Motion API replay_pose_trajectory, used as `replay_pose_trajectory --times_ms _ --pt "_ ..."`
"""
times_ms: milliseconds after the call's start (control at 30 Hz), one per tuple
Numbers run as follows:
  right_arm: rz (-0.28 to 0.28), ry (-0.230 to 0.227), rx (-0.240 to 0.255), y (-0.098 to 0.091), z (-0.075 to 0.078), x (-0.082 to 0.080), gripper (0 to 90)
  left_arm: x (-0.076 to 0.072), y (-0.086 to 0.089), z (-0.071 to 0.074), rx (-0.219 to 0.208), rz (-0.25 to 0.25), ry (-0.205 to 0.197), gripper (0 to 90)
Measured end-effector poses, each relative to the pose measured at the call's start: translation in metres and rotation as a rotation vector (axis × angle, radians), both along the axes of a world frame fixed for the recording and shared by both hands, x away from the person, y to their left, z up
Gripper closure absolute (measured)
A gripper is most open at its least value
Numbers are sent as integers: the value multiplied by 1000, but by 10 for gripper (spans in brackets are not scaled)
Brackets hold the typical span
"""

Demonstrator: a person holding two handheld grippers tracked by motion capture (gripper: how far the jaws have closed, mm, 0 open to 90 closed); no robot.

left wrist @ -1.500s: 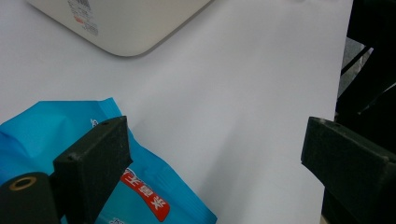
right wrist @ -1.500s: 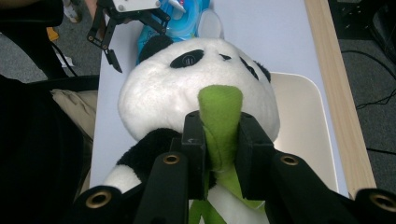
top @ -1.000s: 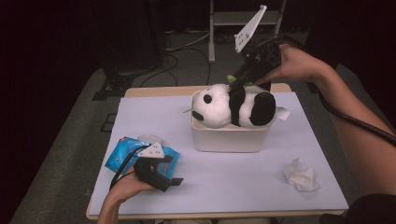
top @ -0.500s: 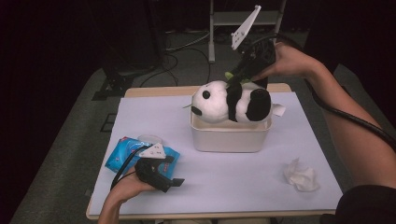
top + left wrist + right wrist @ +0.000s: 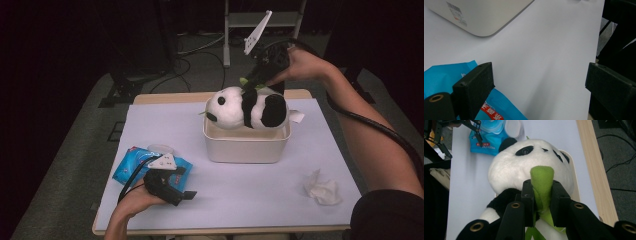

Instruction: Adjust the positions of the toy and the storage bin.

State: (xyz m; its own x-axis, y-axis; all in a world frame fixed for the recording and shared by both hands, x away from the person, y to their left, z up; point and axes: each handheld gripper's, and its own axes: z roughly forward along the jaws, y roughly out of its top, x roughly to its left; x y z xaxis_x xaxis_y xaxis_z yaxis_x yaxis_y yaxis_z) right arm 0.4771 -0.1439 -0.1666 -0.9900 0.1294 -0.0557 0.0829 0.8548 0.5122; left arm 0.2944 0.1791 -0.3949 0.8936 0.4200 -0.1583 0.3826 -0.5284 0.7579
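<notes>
Over the rounded cream tub [image 5: 245,147], the right tool [image 5: 542,195] pinches the fluffy panda's [image 5: 524,167] green felt leaf [image 5: 542,182]

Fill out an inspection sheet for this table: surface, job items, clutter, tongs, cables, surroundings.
Surface: white sheet over a wooden table.
Job's things: toy panda lying across the top of a cream tub; green leaf on the panda.
Clutter: blue wipes pack near left; crumpled tissue near right.
Tongs: right tongs shut on the green leaf; left tongs open, resting by the wipes pack.
Cables: black cable trailing along the right forearm; cables on the floor.
Surroundings: grey floor, metal stand behind, dark room.
</notes>
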Motion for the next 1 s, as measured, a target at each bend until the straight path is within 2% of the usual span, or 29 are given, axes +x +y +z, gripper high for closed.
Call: replay_pose_trajectory --times_ms 267,600,867,1000 --pt "1 20 -45 5 -17 10 746 0 2 -1 0 6 3 76" --pt "-14 47 -46 4 -36 19 745 -2 2 0 1 12 7 76" --pt "-12 59 -50 5 -53 21 745 -2 2 -1 3 12 4 76" --pt "-6 81 -47 5 -62 22 745 -1 2 -1 8 9 1 76"
